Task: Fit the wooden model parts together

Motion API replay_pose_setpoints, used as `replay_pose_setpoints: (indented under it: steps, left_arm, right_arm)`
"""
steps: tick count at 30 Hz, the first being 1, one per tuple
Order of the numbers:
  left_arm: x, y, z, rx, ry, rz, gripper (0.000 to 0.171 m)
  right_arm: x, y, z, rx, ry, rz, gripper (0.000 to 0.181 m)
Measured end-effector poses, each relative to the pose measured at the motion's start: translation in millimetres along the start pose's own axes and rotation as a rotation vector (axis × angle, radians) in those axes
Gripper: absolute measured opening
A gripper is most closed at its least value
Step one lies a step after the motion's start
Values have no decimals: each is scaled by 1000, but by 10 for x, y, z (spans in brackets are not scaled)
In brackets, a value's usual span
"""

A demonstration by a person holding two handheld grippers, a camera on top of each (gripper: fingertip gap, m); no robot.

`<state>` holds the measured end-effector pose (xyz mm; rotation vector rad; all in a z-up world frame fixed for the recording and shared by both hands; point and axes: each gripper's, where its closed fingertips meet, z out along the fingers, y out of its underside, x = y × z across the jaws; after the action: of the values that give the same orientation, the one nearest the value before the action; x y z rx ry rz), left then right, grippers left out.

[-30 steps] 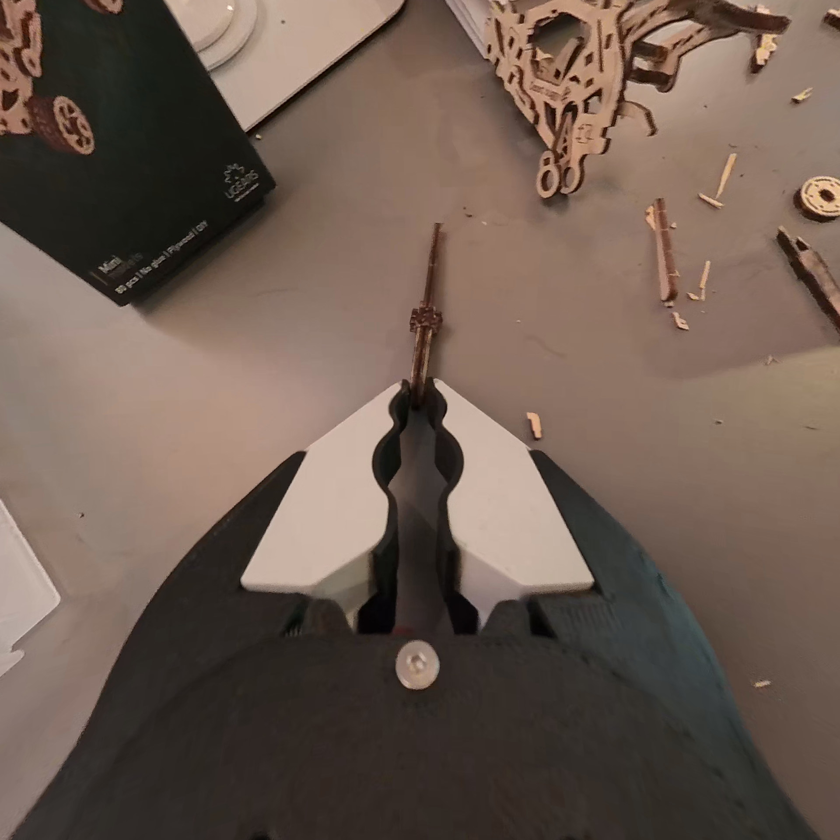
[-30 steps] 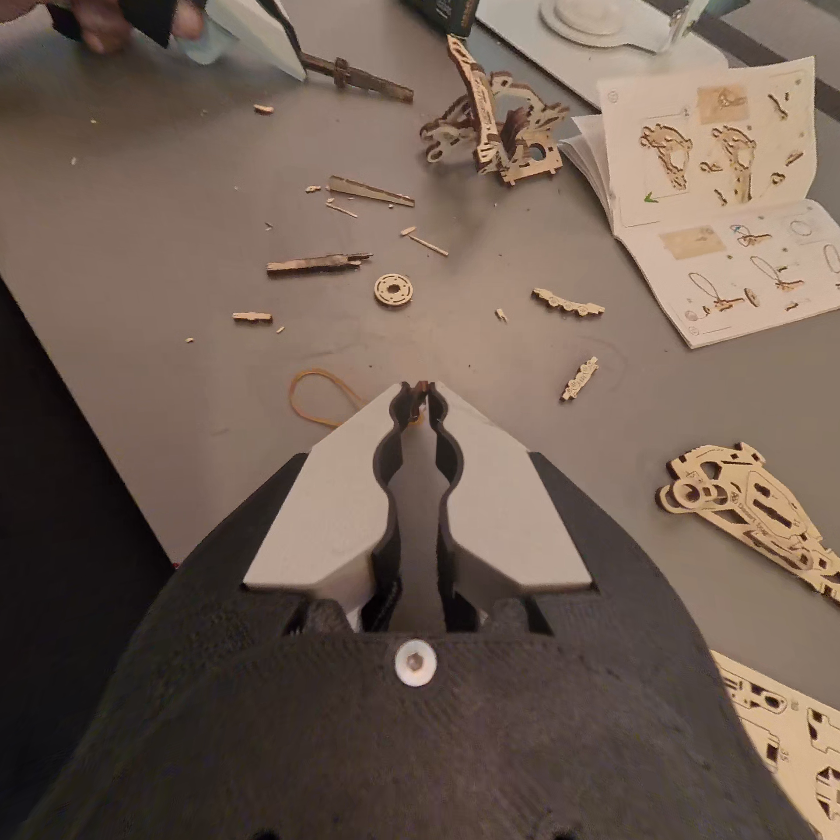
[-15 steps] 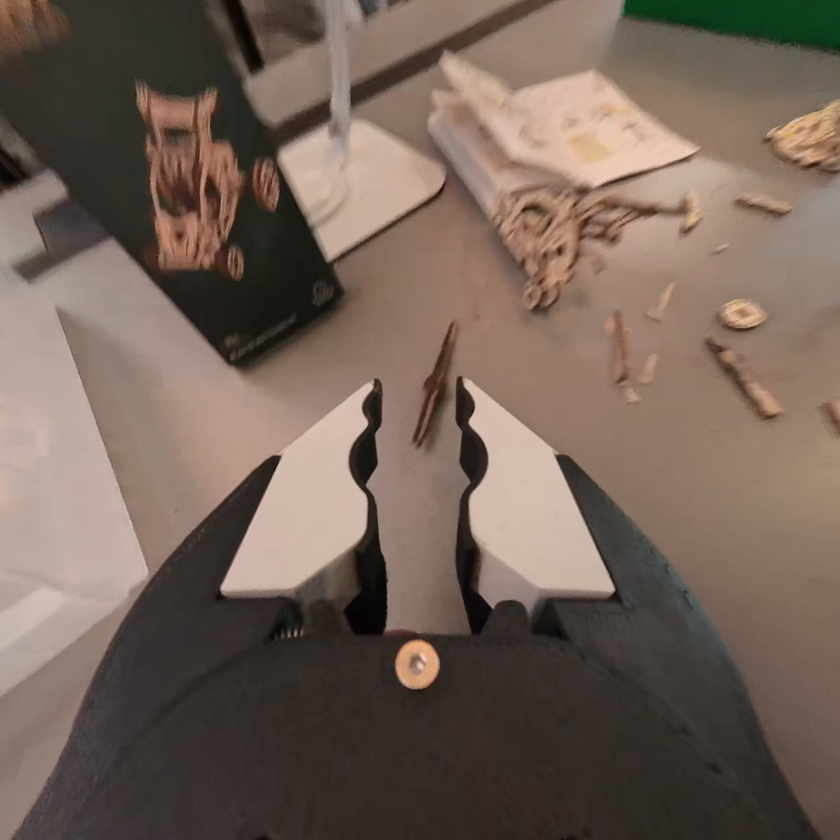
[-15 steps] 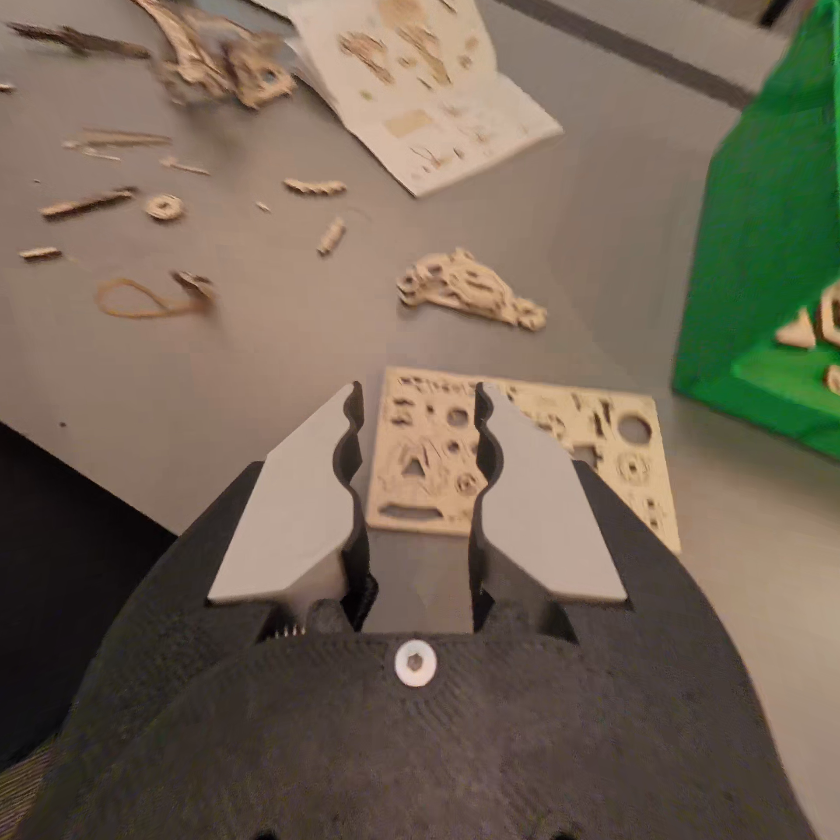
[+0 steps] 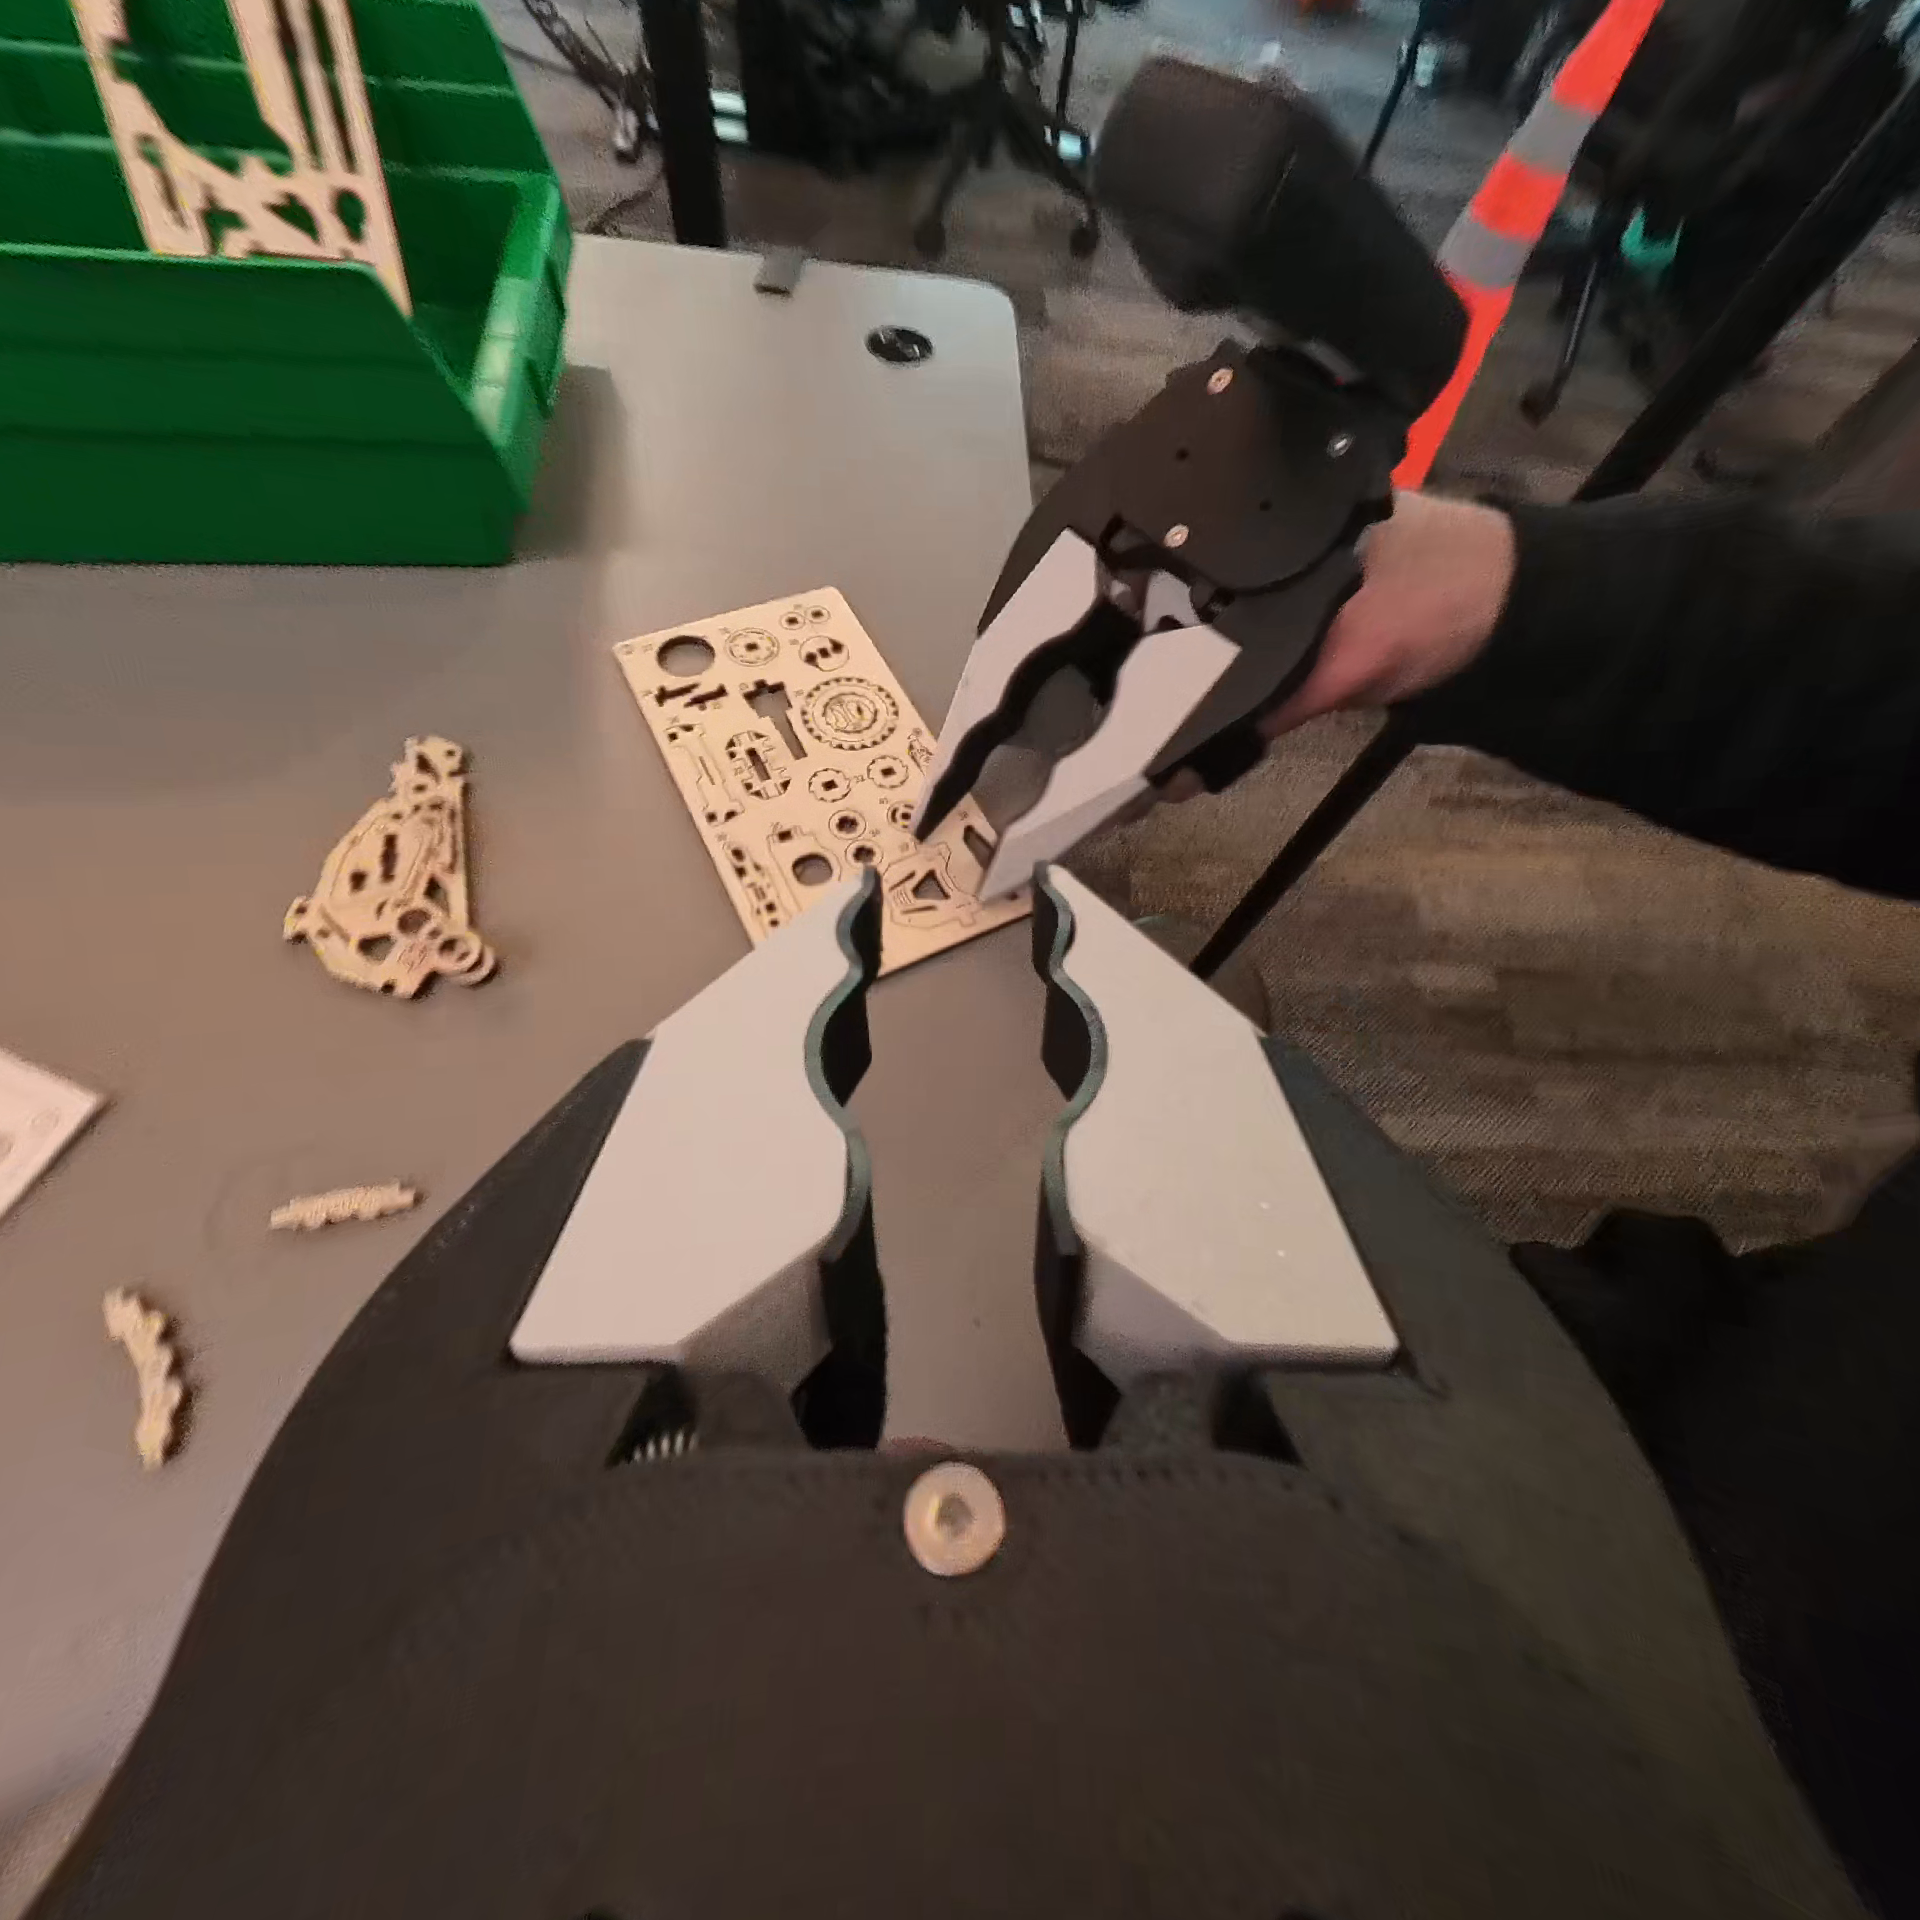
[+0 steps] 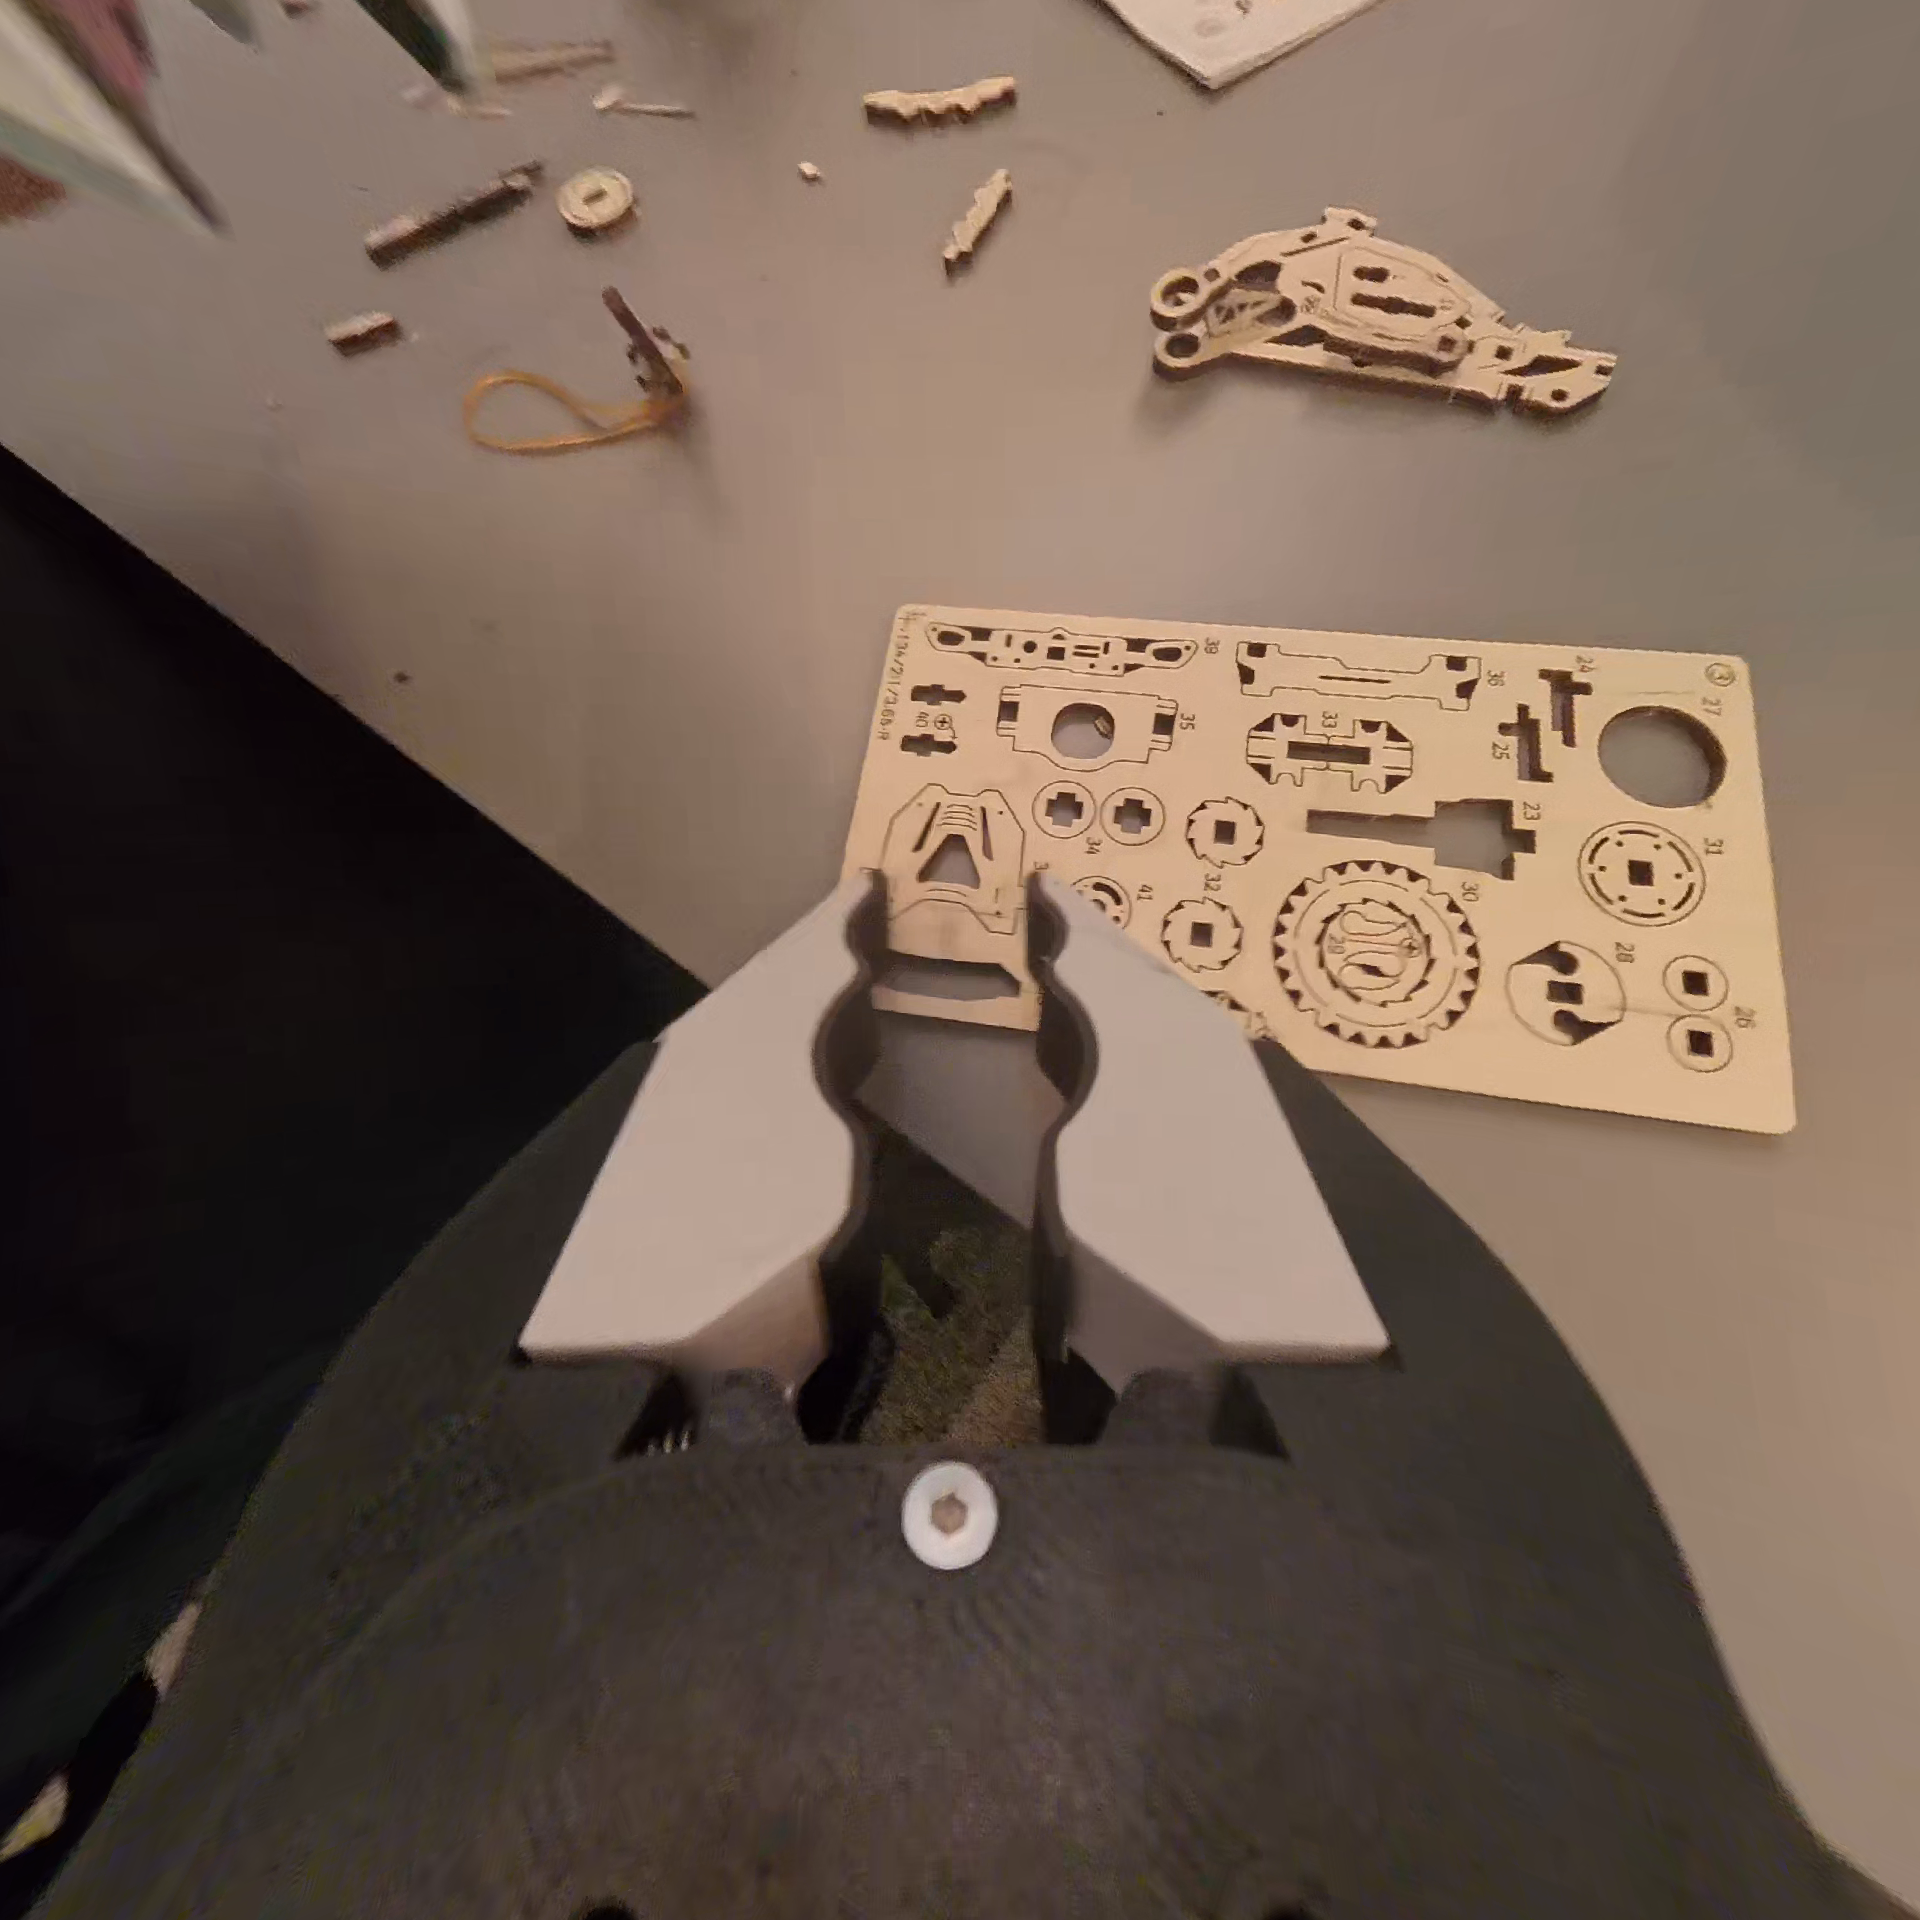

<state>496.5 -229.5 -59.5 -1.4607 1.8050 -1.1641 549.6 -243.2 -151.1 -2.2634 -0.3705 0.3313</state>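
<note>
Right claw [image 6: 951,904] hides the wooden sheet's [image 6: 1351,883] near corner; top-left blurred

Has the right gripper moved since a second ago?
Yes. The right gripper, open, left the rubber band and now sits at the plywood parts sheet's near corner.

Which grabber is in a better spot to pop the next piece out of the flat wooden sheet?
Probably the right gripper. It is open, with its tips over the near corner of the wooden sheet, around an uncut shield-shaped piece. The left gripper is open too, but sits just behind the sheet's edge.
</note>
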Motion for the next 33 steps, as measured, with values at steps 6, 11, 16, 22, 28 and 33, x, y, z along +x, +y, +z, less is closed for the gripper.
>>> replay_pose_setpoints:
  steps: [6,11,16,22,28,33]
  left_arm:
    - [-5,127,527,-172,9,56,26]
    - [6,438,832,-361,30,75,22]
    - [160,596,902,-402,104,-2,11]
    - [426,622,921,-393,195,-44,3]
    - [706,736,950,-419,281,-24,9]
    - [619,528,785,-281,236,-34,17]
  right_arm:
    - [87,-45,-359,258,111,275,23]
    - [116,238,-463,303,221,417,24]
    - [39,414,-458,346,262,553,31]
    - [-44,552,-383,400,138,774,42]
    - [-276,496,-289,427,-104,885,7]
    - [-308,437,-401,481,-159,896,3]
